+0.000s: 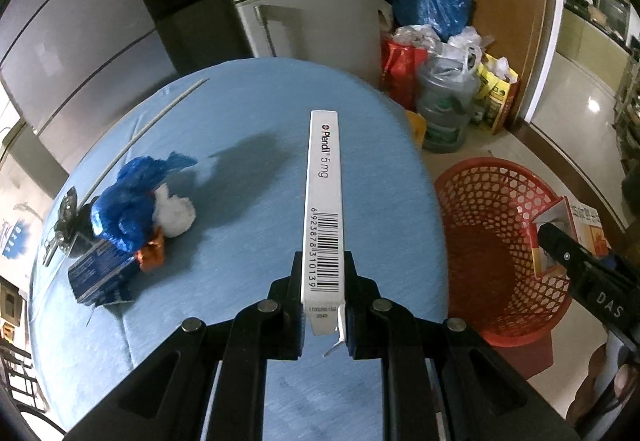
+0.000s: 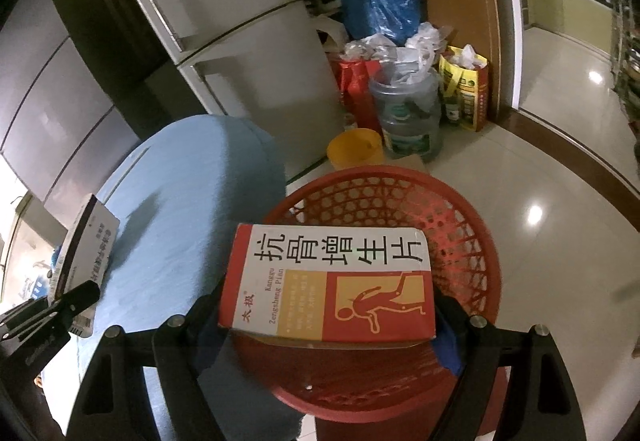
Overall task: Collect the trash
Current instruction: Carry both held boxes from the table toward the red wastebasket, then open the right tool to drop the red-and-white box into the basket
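Note:
My left gripper (image 1: 323, 281) is shut on a thin white Plendil box (image 1: 325, 201), held edge-up above the blue table (image 1: 240, 113). At the table's left lies a trash pile: a blue plastic wrapper (image 1: 128, 201), a white tissue ball (image 1: 174, 215), an orange wrapper (image 1: 154, 253) and a dark blue carton (image 1: 100, 277). My right gripper (image 2: 330, 309) grips a red-and-white medicine box (image 2: 328, 281) by its two ends, directly over the red mesh basket (image 2: 460, 241). That basket (image 1: 492, 253) stands on the floor right of the table. The left gripper (image 2: 76, 297) and its white box (image 2: 84, 253) show at the left of the right wrist view.
A grey fridge (image 1: 304, 1) stands behind the table. Beyond the basket sit a water jug stuffed with plastic bags (image 2: 408, 113), red and yellow bags, a blue bag (image 2: 380, 5) and a yellow bowl (image 2: 354, 147). Glossy tiled floor (image 2: 540, 181) spreads to the right.

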The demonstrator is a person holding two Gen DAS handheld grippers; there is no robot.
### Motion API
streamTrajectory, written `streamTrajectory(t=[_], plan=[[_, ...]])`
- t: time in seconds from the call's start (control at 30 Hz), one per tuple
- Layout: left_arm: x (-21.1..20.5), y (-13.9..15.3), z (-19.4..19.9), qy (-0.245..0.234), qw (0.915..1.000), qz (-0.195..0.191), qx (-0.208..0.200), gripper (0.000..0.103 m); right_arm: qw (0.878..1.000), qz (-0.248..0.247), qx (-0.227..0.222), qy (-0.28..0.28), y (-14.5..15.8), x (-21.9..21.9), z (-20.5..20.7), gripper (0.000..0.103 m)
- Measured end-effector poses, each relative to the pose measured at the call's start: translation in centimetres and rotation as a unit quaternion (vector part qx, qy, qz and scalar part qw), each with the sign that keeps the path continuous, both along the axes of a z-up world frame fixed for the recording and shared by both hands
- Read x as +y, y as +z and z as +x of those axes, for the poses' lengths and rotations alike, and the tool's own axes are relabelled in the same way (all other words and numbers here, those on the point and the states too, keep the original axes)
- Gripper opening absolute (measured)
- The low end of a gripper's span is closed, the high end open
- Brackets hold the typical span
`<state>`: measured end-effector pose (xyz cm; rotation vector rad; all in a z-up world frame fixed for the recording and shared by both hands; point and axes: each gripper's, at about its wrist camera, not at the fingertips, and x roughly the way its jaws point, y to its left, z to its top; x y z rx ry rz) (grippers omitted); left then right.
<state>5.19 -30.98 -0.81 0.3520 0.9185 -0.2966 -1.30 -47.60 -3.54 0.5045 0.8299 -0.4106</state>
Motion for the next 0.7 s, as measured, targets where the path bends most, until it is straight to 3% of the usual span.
streamTrajectory(t=[0.7], plan=[[-3.1, -0.7, 0.9, -0.022, 0.9997, 0.002, 0.011, 0.015, 1.0, 0.004, 0.027, -0.013, -1.7, -2.4, 1.0, 0.087]])
